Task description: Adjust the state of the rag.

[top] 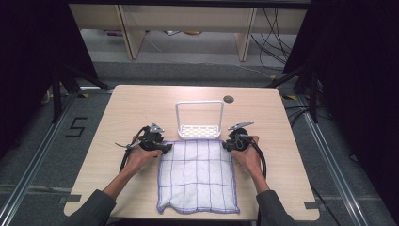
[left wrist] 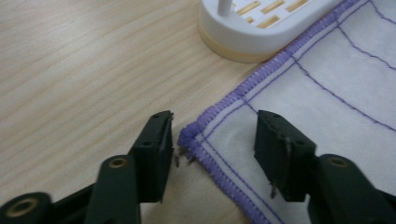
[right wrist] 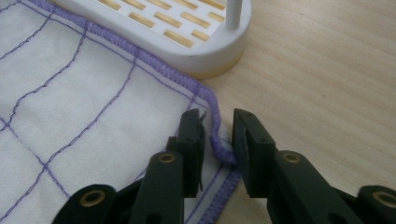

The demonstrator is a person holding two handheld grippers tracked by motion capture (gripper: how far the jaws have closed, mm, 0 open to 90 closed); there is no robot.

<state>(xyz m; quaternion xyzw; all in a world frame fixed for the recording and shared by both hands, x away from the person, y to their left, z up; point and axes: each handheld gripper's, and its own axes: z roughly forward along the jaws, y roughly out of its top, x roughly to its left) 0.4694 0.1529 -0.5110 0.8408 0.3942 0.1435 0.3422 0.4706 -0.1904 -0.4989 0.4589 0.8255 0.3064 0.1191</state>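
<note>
A white cloth with a purple grid and hem (top: 197,174) lies flat on the near half of the table. In the high view my left gripper (top: 165,149) is at its far-left corner and my right gripper (top: 227,146) at its far-right corner. The left gripper (left wrist: 214,122) stands open, its jaws straddling the cloth corner (left wrist: 189,137) without touching it. The right gripper (right wrist: 217,116) has its jaws close together around the bunched hem (right wrist: 220,147); a gap still shows beside the hem. A white slotted rack (top: 199,120) stands just beyond the cloth.
The rack base (left wrist: 261,37) lies close ahead of the left jaws, and its rounded end (right wrist: 201,51) sits near the right jaws. A wooden table (top: 141,103) has a round cable hole (top: 228,99) at the back. Dark frames and cables flank the table.
</note>
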